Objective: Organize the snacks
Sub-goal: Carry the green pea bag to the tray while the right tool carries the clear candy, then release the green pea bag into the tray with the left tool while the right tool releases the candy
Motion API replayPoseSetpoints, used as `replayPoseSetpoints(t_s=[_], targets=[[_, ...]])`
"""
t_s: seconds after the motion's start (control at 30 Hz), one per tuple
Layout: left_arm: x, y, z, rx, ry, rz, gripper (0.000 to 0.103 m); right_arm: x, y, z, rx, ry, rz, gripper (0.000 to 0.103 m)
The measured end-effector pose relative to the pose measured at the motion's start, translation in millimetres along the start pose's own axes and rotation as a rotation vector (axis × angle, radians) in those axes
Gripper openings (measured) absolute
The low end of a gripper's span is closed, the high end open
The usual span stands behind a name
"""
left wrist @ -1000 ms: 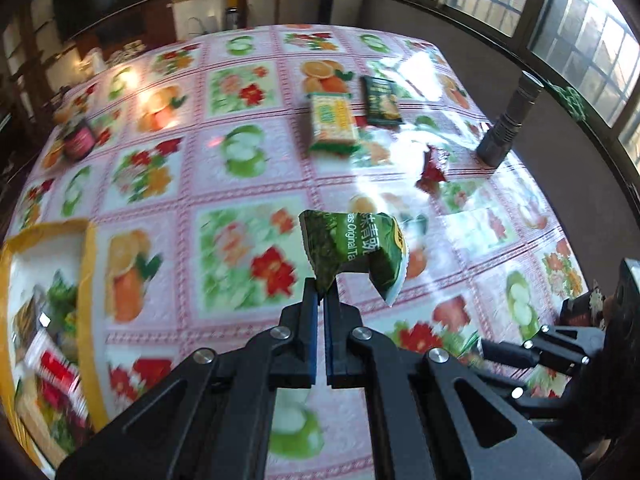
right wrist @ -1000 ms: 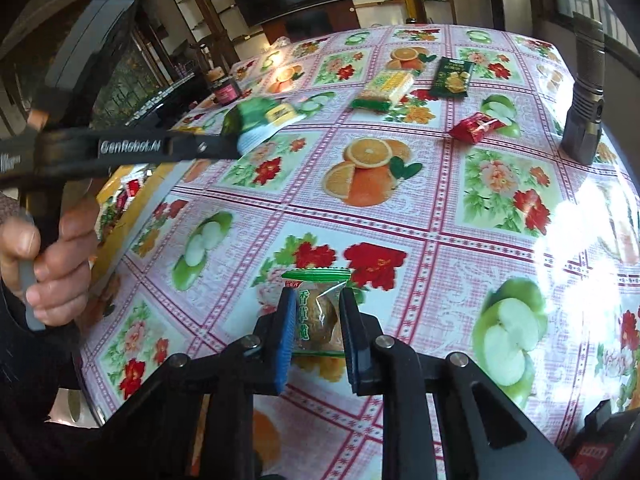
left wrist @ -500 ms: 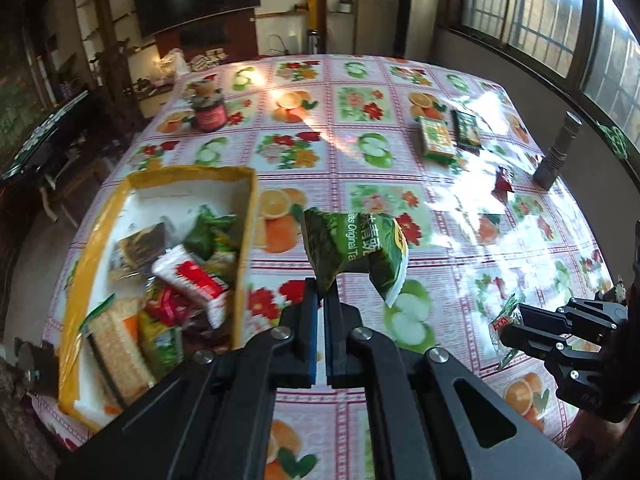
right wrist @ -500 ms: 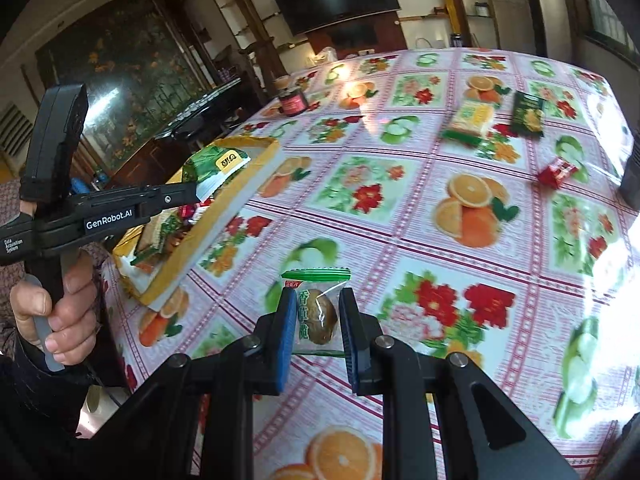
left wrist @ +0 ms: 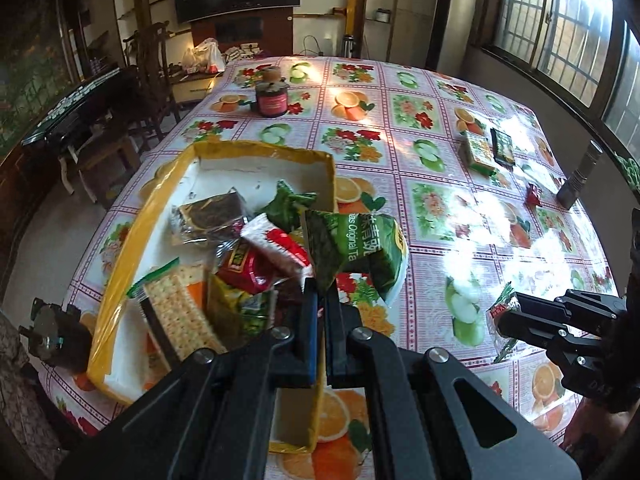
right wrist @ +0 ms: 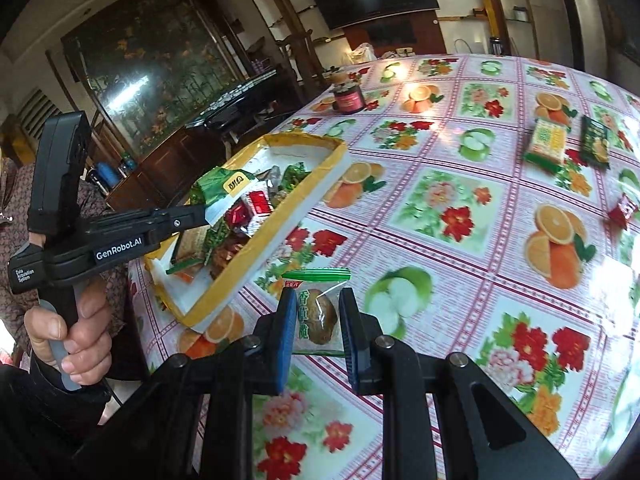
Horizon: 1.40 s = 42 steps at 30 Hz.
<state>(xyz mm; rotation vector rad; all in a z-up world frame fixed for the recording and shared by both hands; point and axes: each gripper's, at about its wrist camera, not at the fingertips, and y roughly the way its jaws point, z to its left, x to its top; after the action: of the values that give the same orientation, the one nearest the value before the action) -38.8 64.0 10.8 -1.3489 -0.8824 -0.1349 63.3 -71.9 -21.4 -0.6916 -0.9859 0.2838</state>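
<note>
My left gripper [left wrist: 322, 304] is shut on a green snack bag [left wrist: 360, 246] and holds it above the right rim of the yellow-edged box [left wrist: 120, 256], which holds several snacks. The bag [right wrist: 224, 188] and the left gripper [right wrist: 204, 216] also show in the right wrist view, over the box [right wrist: 280, 216]. My right gripper [right wrist: 318, 320] is shut on a clear packet with a brown snack [right wrist: 320, 316], held above the tablecloth to the right of the box. It also shows in the left wrist view [left wrist: 500, 318].
On the fruit-pattern tablecloth lie a yellow-green cracker pack [right wrist: 548, 144], a dark green packet [right wrist: 596, 146] and a small red packet [right wrist: 622, 210] at the far right. A dark red jar [left wrist: 272, 98] stands at the back. A grey cylinder [left wrist: 580, 174] stands by the right edge.
Both grippers have moved left toward the box with their snacks. The green bag now hangs over the box's right rim; the box has come closer in both views.
</note>
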Motion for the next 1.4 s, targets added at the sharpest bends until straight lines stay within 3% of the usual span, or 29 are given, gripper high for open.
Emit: replayPoseSetpoints(t_s=[0.33,0.73,1.4], targets=[[-8,-10,45,0.025,-0.074,-0.009,0.004,26,28,29,0.052,-0.057,0.011,0.020],[-17,-7,89,0.052,-0.152,0.017,0.004,81,83,53,0.149,-0.073,0.000,0.020],[-8,28,94,0.053,-0.158,0.076,0.004,106,156,47,0.155,-0.056,0.088,0.020]])
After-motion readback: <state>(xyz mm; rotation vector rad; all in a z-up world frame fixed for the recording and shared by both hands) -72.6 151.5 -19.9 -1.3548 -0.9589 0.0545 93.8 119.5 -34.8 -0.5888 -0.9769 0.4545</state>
